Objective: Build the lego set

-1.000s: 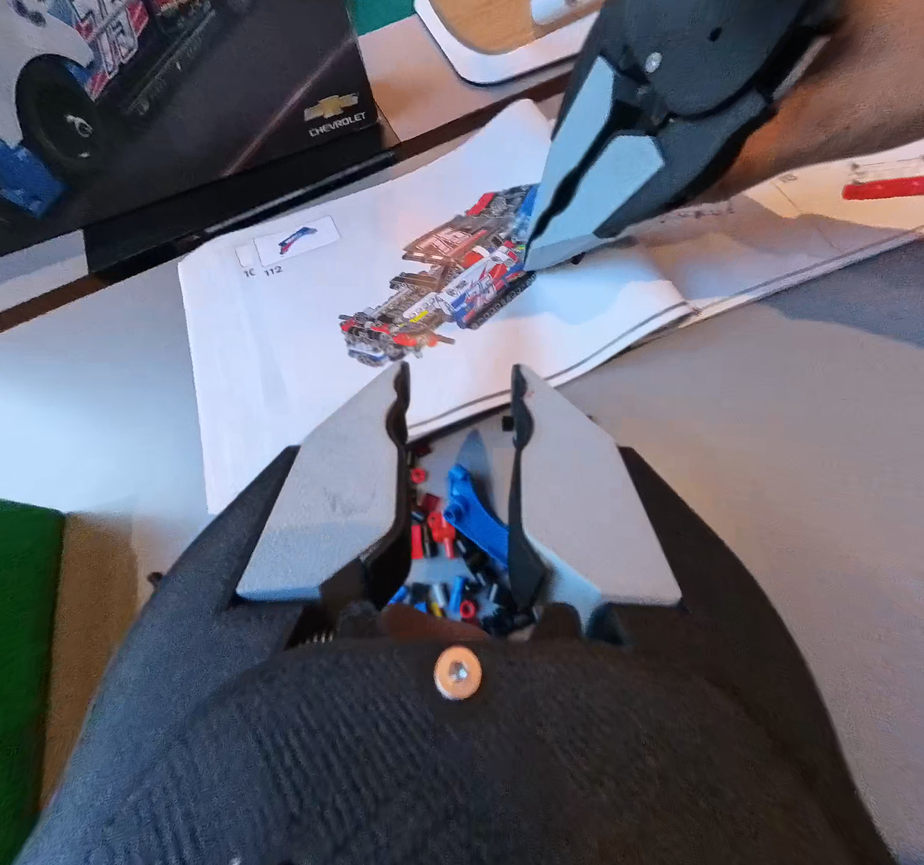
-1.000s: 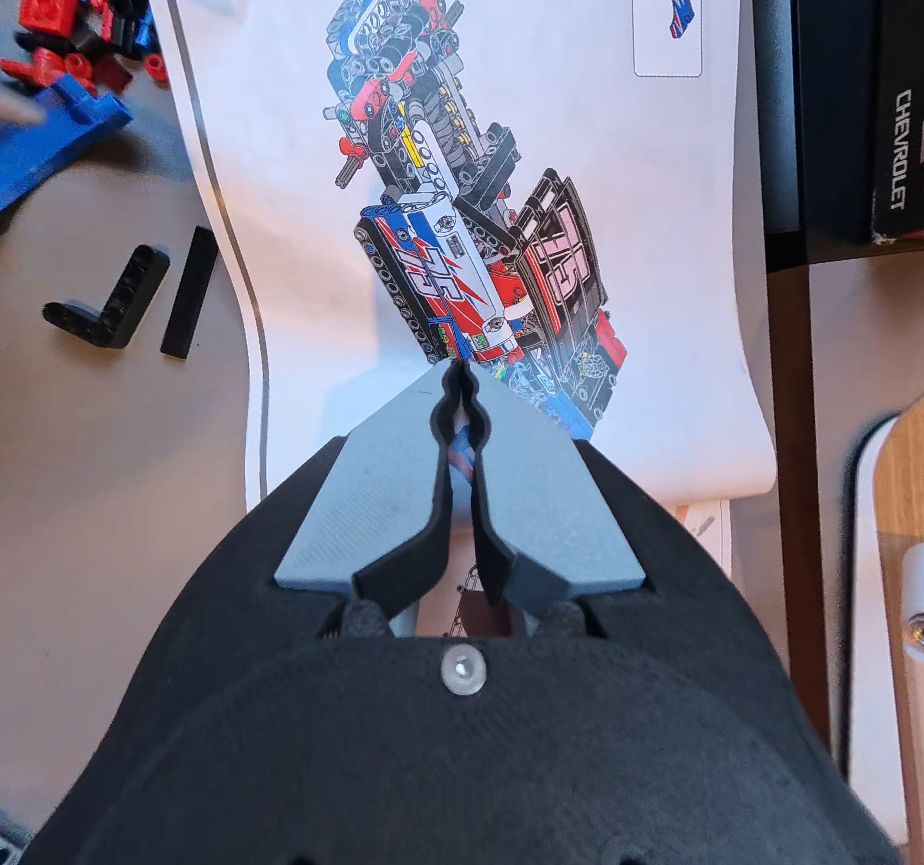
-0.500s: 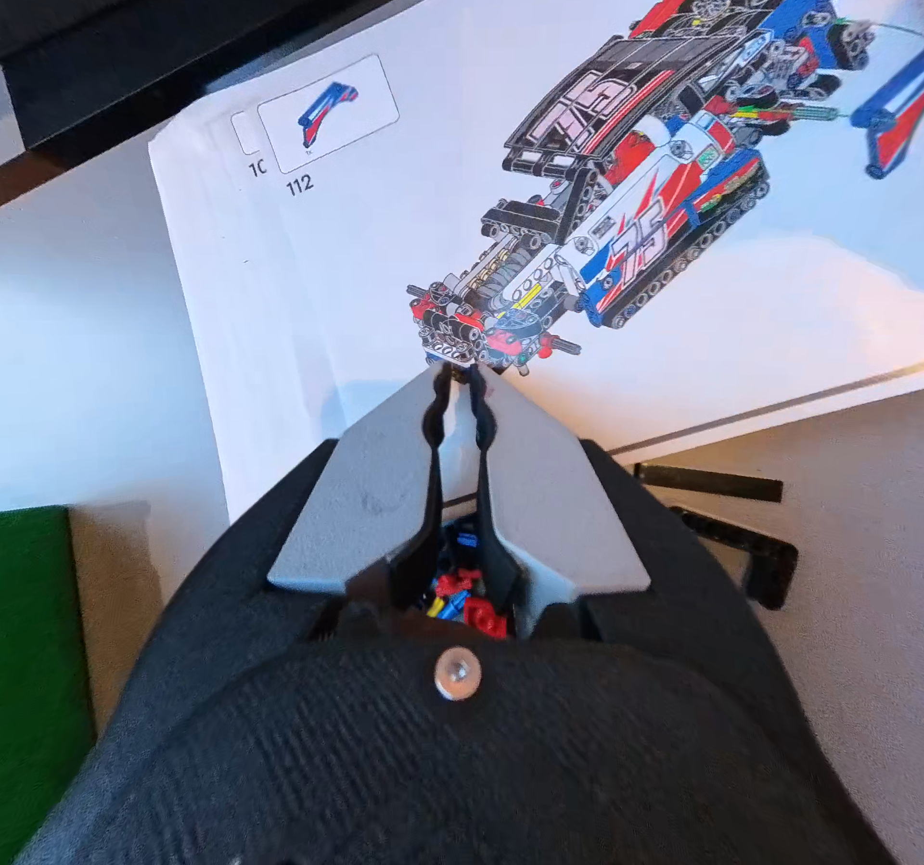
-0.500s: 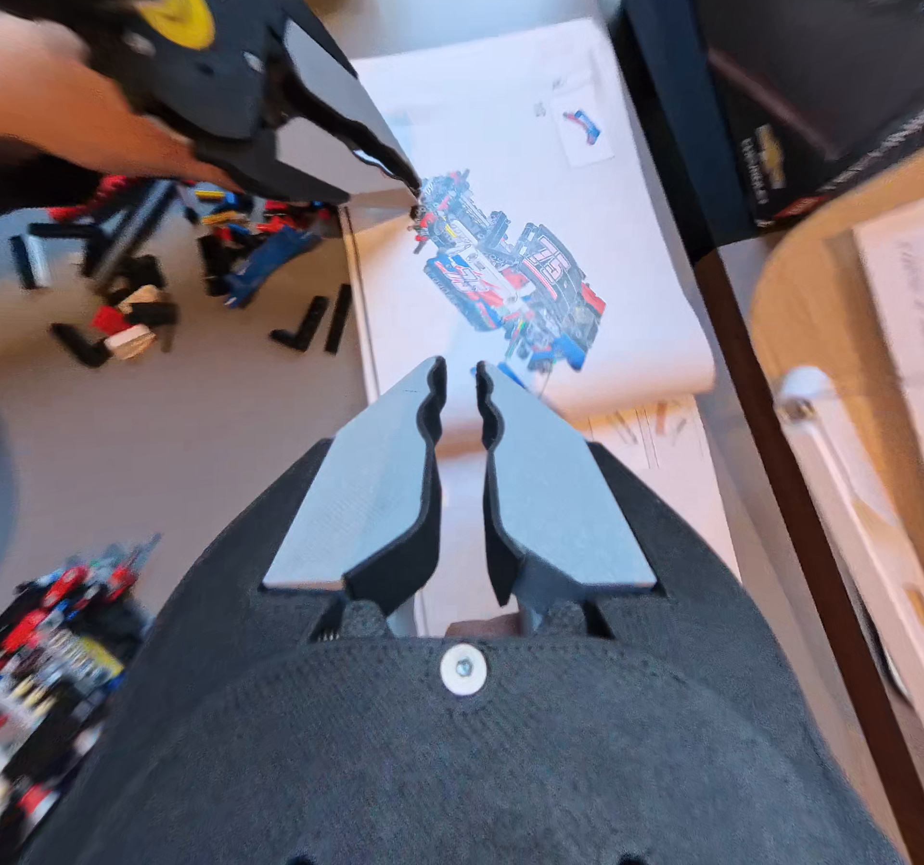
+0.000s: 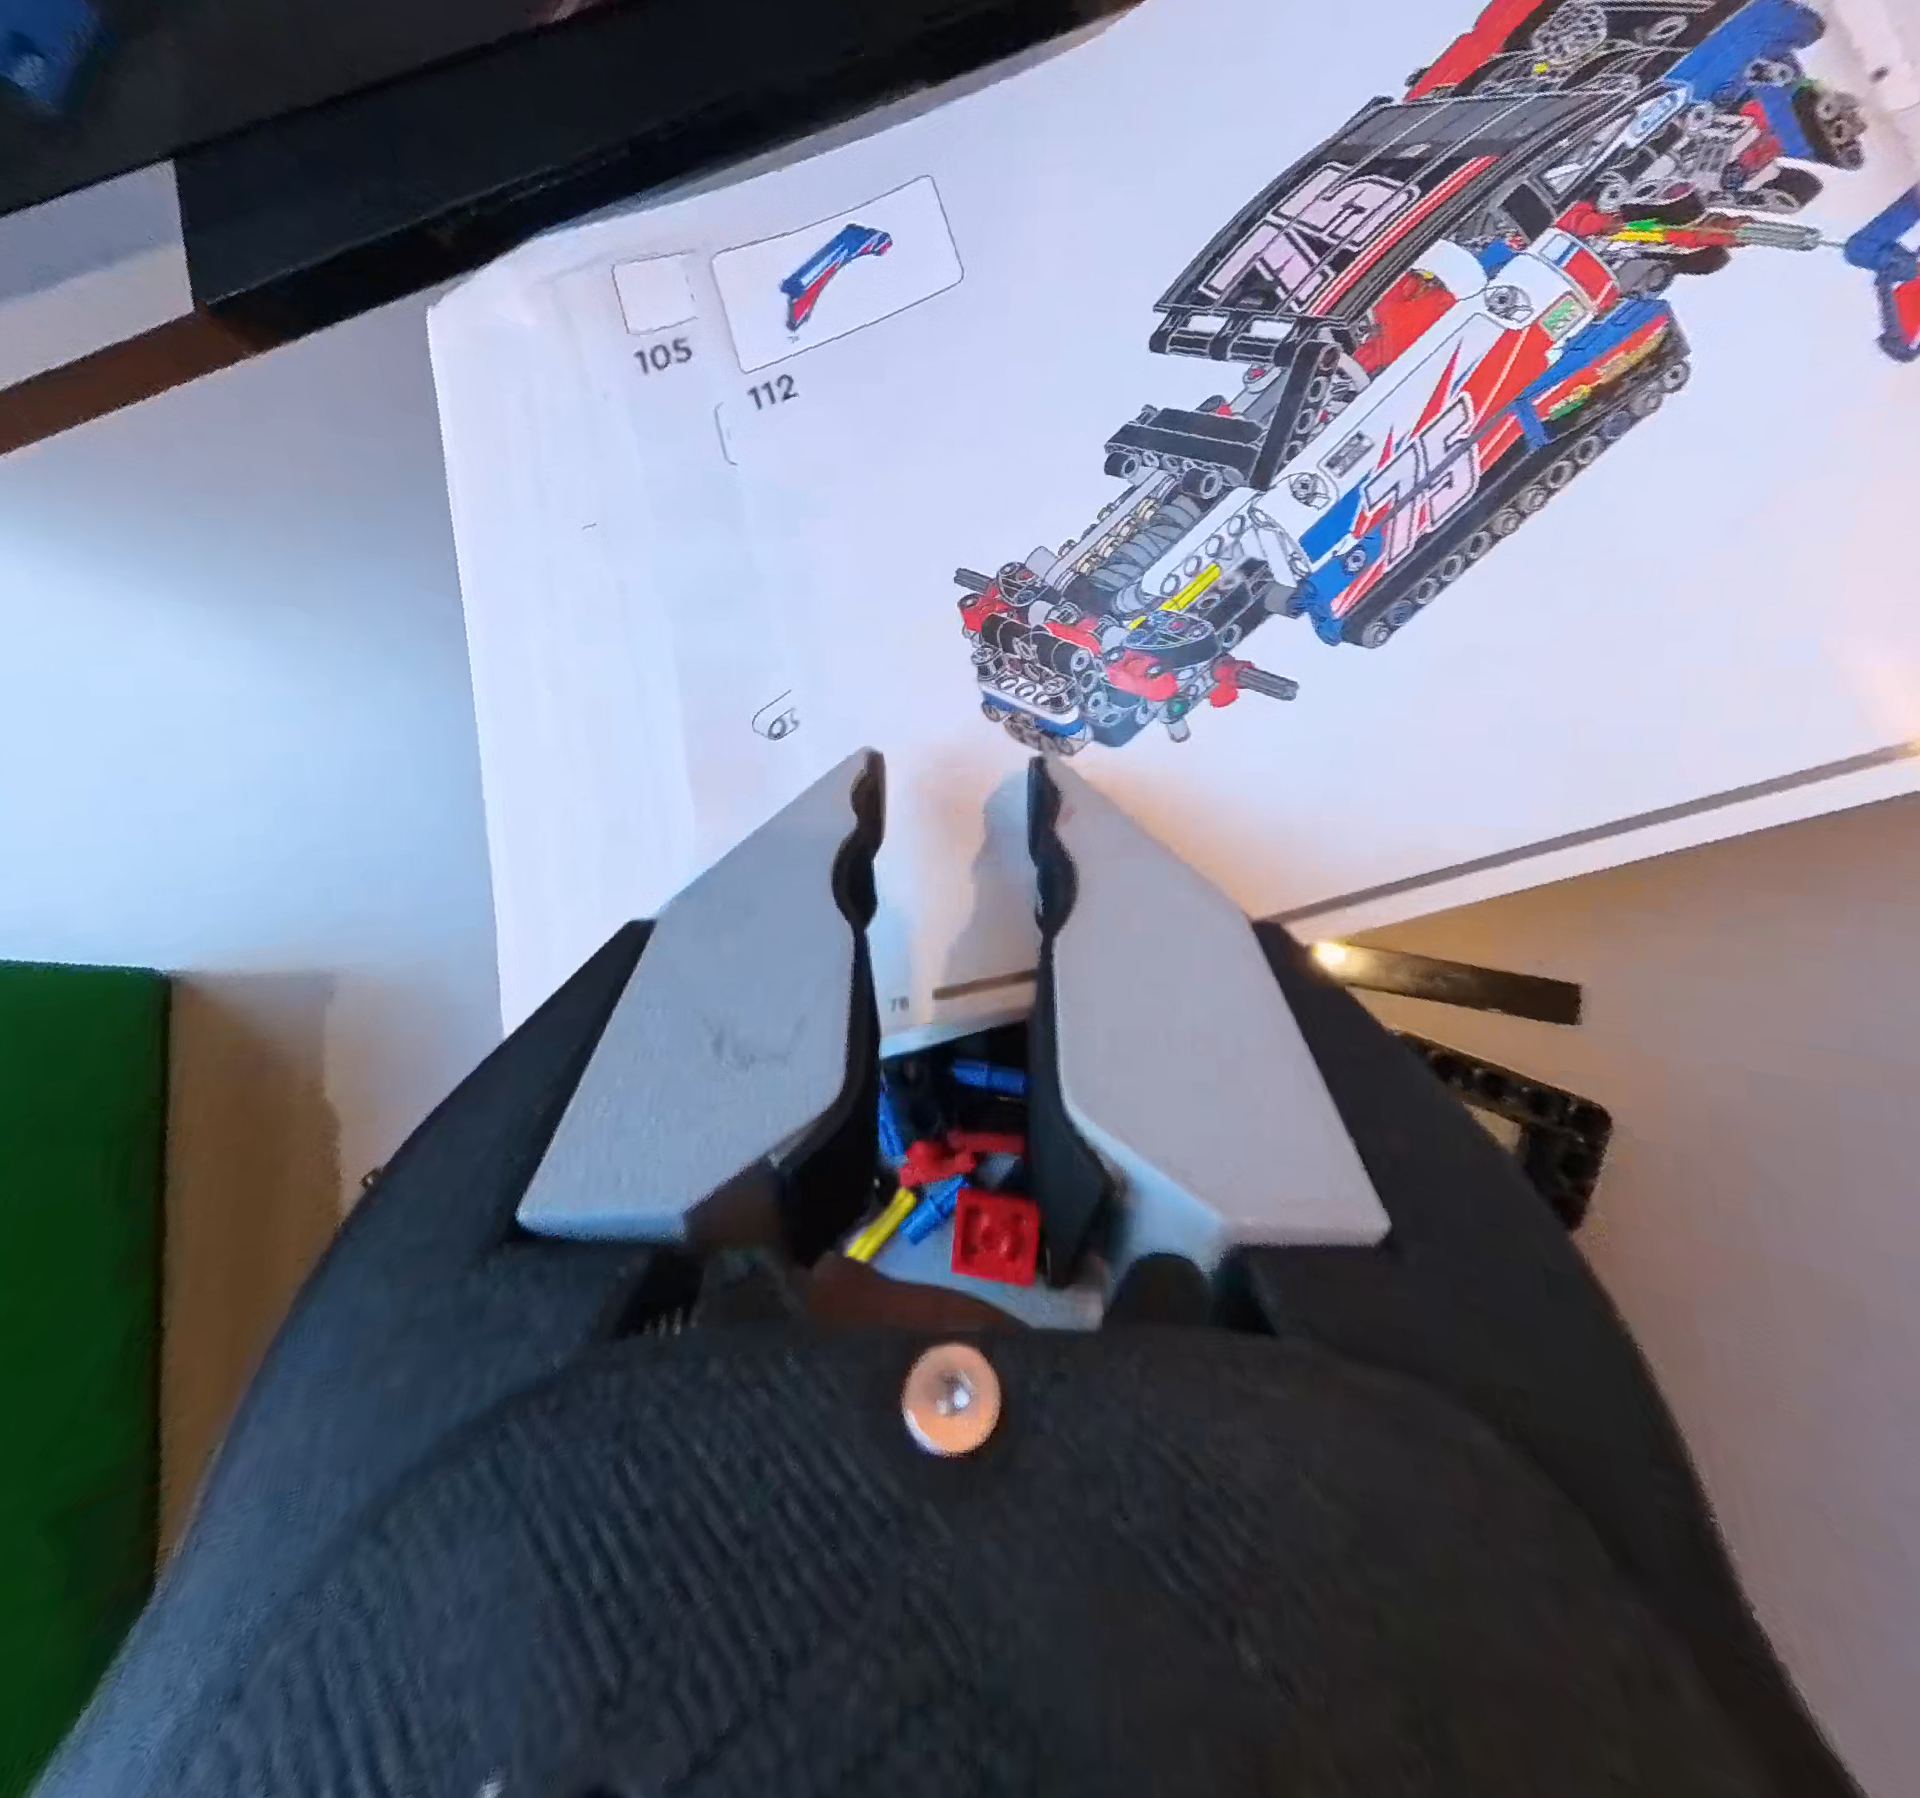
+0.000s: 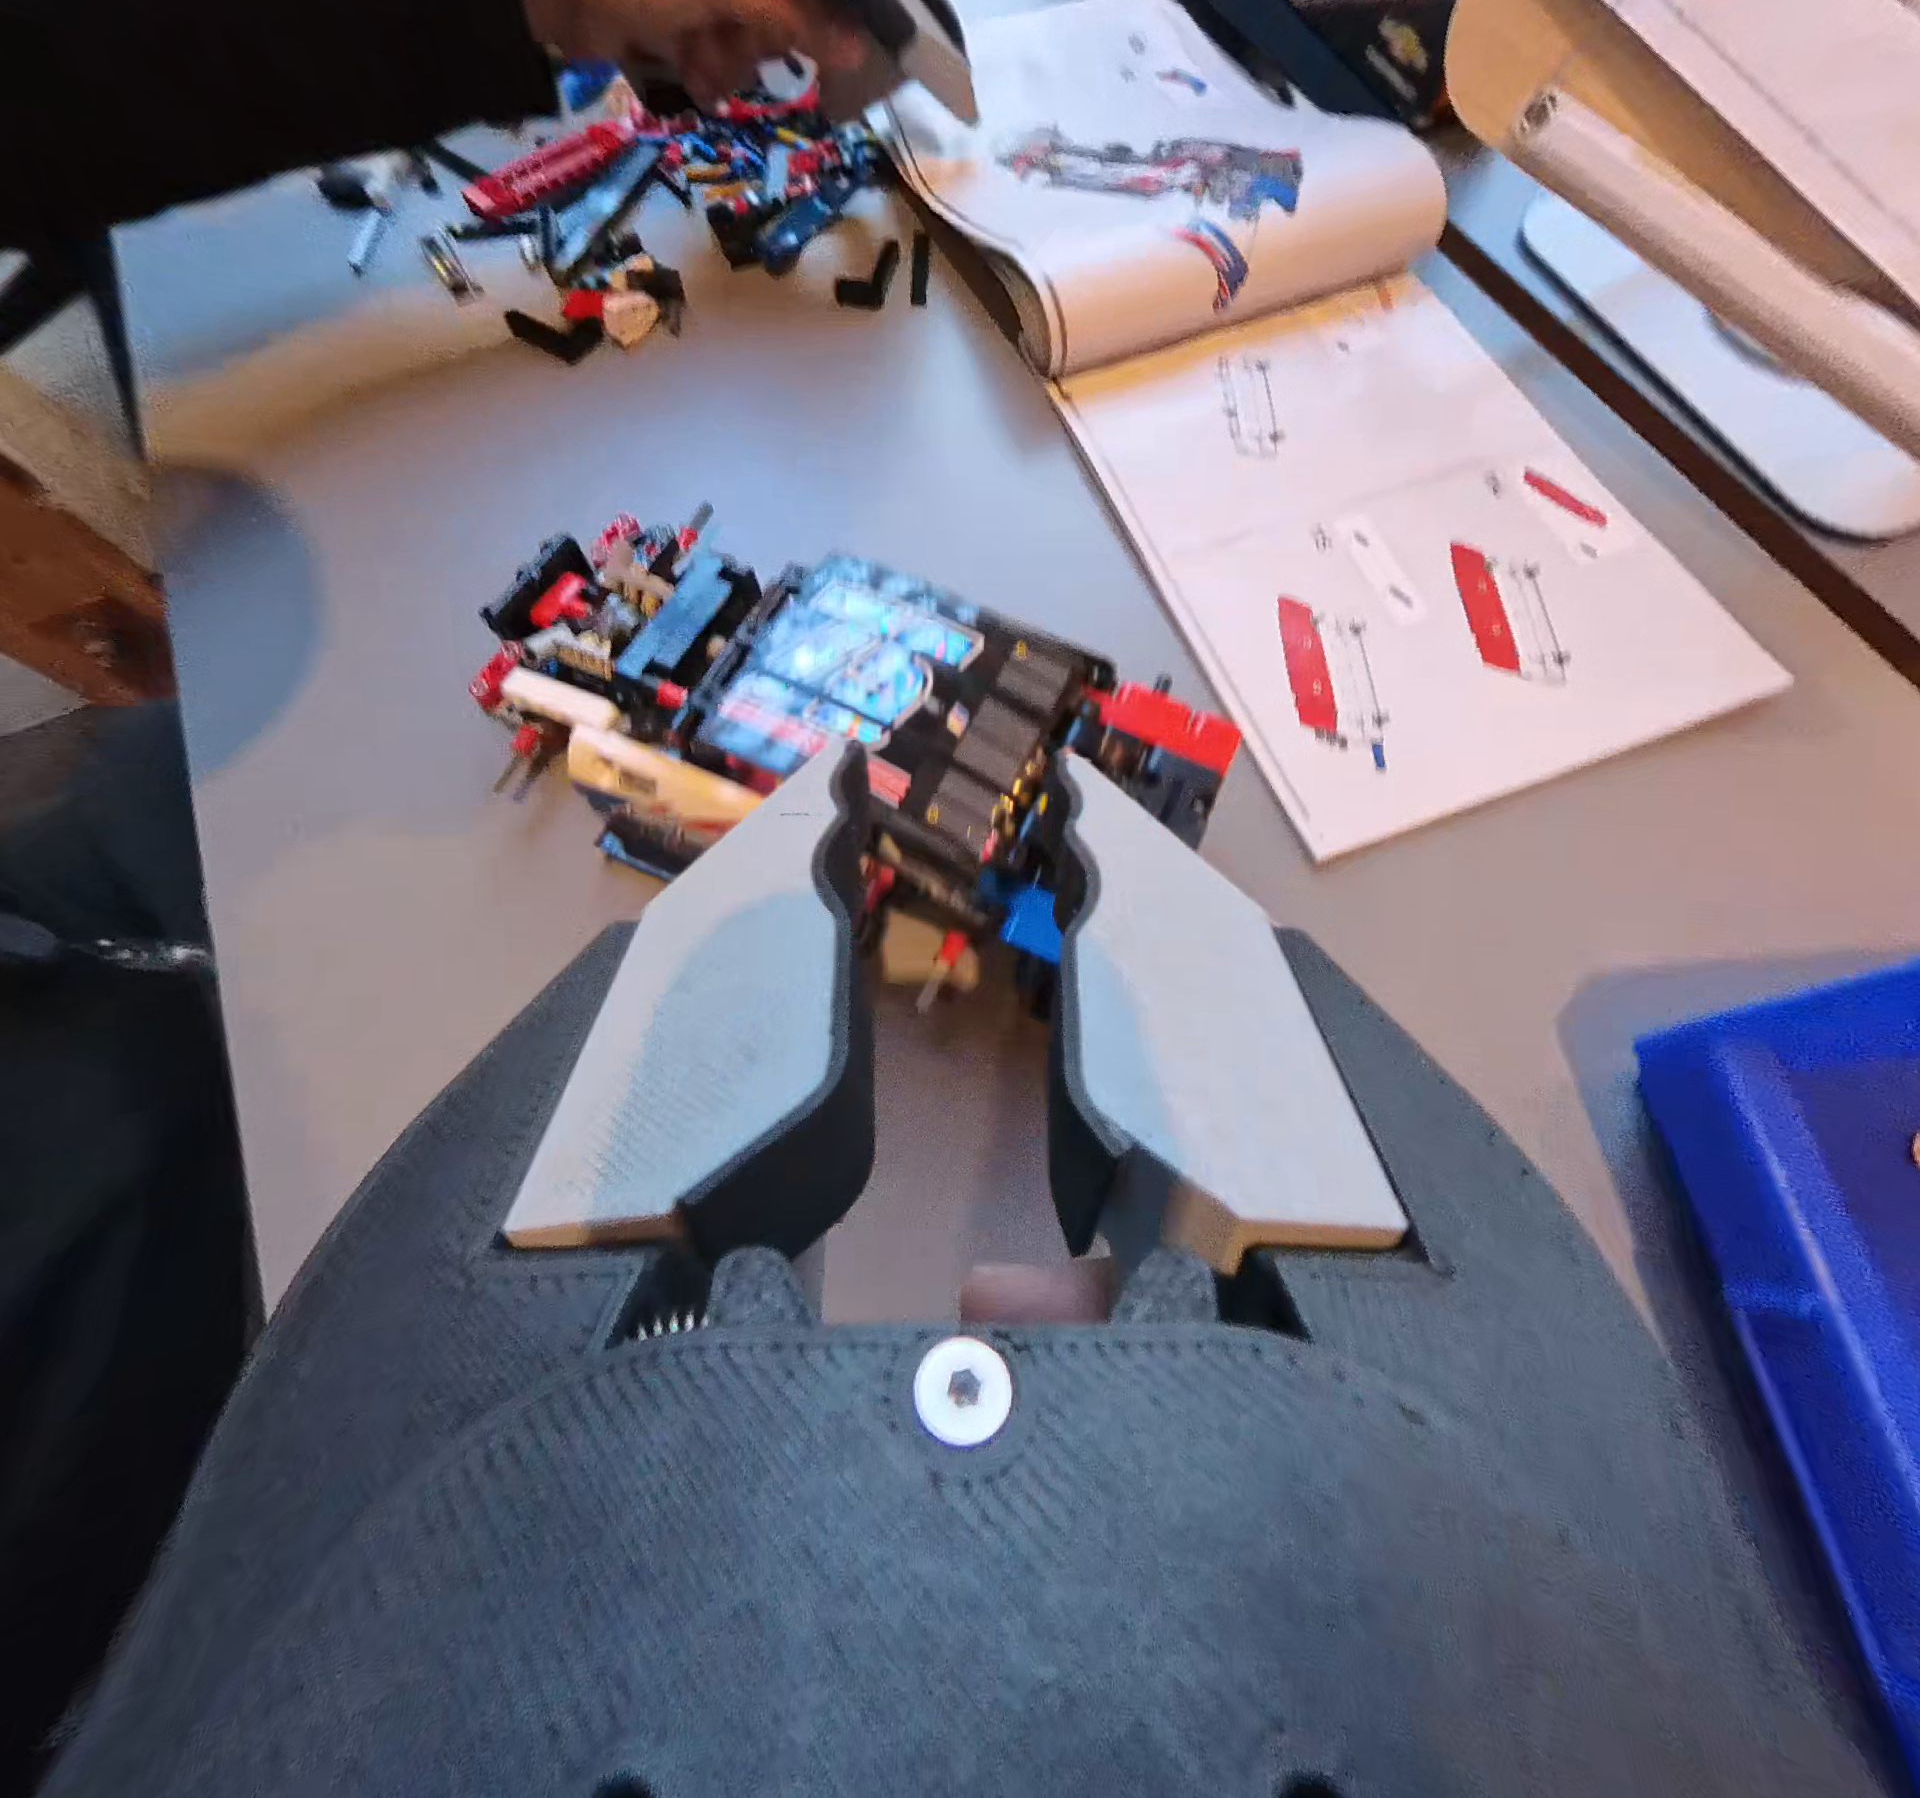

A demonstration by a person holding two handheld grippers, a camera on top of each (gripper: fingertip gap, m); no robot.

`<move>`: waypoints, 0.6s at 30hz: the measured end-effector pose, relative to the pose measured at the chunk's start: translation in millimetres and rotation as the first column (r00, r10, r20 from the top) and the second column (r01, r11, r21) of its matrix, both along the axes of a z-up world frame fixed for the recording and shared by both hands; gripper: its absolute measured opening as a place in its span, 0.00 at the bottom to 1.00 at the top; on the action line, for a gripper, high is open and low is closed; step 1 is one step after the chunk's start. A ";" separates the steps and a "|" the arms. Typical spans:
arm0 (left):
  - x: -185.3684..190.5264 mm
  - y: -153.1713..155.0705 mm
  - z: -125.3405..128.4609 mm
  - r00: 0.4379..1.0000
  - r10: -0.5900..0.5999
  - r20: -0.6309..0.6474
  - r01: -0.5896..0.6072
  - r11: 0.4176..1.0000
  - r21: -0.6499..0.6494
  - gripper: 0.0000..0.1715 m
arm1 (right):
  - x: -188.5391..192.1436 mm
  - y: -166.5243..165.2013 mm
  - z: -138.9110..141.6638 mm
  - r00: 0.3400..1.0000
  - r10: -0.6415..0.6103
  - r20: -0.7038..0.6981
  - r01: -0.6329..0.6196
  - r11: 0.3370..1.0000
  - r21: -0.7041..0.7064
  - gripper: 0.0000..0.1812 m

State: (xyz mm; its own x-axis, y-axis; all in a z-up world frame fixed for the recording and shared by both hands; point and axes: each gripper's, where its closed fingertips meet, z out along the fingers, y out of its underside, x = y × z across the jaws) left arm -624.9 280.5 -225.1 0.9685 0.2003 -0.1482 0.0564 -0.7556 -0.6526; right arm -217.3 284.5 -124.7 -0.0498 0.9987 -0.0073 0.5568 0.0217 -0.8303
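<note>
Lego car [image 6: 831,699], half built, sits mid-table just beyond the right gripper [image 6: 956,792], whose jaws stand apart and empty, hovering over its rear. Off to the side, the left gripper [image 5: 956,782], also released and holding nothing, hangs above the open instruction booklet [image 5: 935,460], with the loose parts pile [image 5: 956,1187] beneath it. I'd say they're checking the step; next comes picking the pictured blue panel from the pile.
</note>
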 end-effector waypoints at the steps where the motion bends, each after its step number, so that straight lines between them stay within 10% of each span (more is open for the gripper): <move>1: 1.2 -1.9 4.8 1.000 -0.001 0.000 0.001 1.000 0.009 0.15 | 8.9 -1.1 -6.4 1.000 -0.024 0.000 0.024 1.000 0.010 0.17; 10: 62.1 -100.4 95.8 0.992 -0.116 0.056 0.100 0.968 0.229 0.32 | 52.1 -4.1 -47.3 0.982 -0.186 -0.030 0.185 0.982 -0.029 0.20; 18: 102.1 -189.7 35.4 0.993 -0.112 -0.031 0.115 0.984 0.137 0.30 | 4.4 0.3 -24.6 0.965 -0.175 -0.194 0.189 0.980 0.054 0.20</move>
State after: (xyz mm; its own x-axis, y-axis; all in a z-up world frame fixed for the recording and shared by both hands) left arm -522.7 90.8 -189.7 0.9827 0.1092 -0.1496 -0.0412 -0.6585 -0.7515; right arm -212.8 284.8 -149.3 0.1394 0.9886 0.0569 0.3912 -0.0022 -0.9203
